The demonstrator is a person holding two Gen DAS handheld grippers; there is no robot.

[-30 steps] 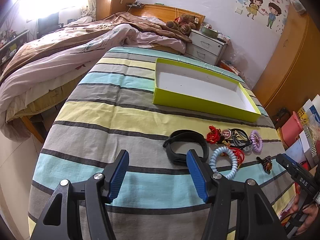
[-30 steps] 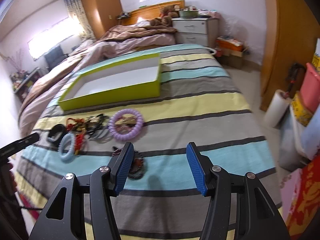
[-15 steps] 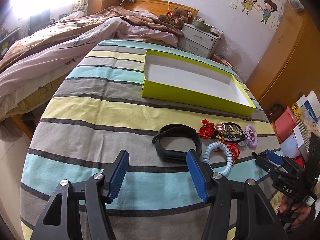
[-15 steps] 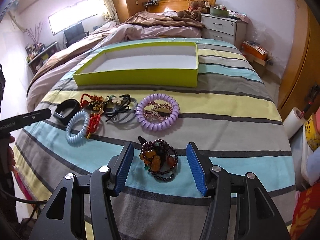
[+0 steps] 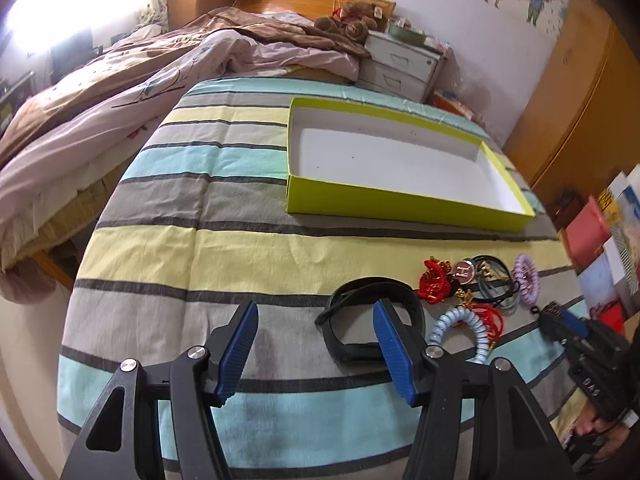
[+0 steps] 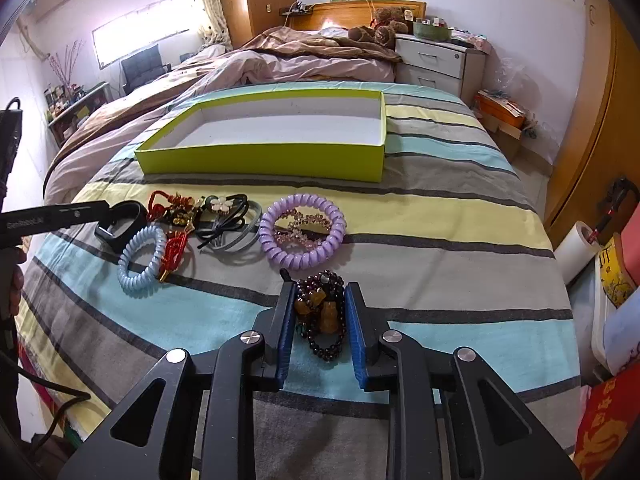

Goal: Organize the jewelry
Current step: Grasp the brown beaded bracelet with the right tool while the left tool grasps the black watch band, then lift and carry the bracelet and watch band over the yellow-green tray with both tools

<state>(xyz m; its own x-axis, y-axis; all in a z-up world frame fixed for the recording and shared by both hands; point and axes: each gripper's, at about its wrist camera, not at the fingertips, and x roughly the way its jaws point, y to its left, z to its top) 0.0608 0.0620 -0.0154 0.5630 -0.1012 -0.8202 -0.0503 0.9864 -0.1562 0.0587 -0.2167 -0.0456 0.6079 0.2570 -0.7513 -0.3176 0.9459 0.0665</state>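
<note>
**Closing on the beaded bracelet**

Gripping the dark beaded bracelet (image 6: 322, 316) at the near edge of the striped bedspread (image 6: 440, 216), the right gripper (image 6: 320, 320) has just drawn its jaws in from wide open; the blue pads now press the bunched beads and amber stones from both sides, so the first pick looks secured, though the bracelet appears not yet lifted off the cloth; my reading is that a carry to the box comes next.

The bracelet lies gathered in a heap whose long axis runs away from the camera, along the fingers, with its far end toward the purple coil hair tie (image 6: 302, 232); loose loops trail at the near end and could snag or slip.

Just beyond sit the hair tie with a sparkly clip inside it, then grey hair bands (image 6: 232, 232), a red knot charm (image 6: 172, 248), a pale blue coil tie (image 6: 142, 260) and a black wristband (image 5: 372, 320); farther on stands the empty lime-green box (image 6: 260, 162).

The left gripper (image 5: 316, 344) hangs wide open with nothing between its pads, just short of the wristband.
</note>
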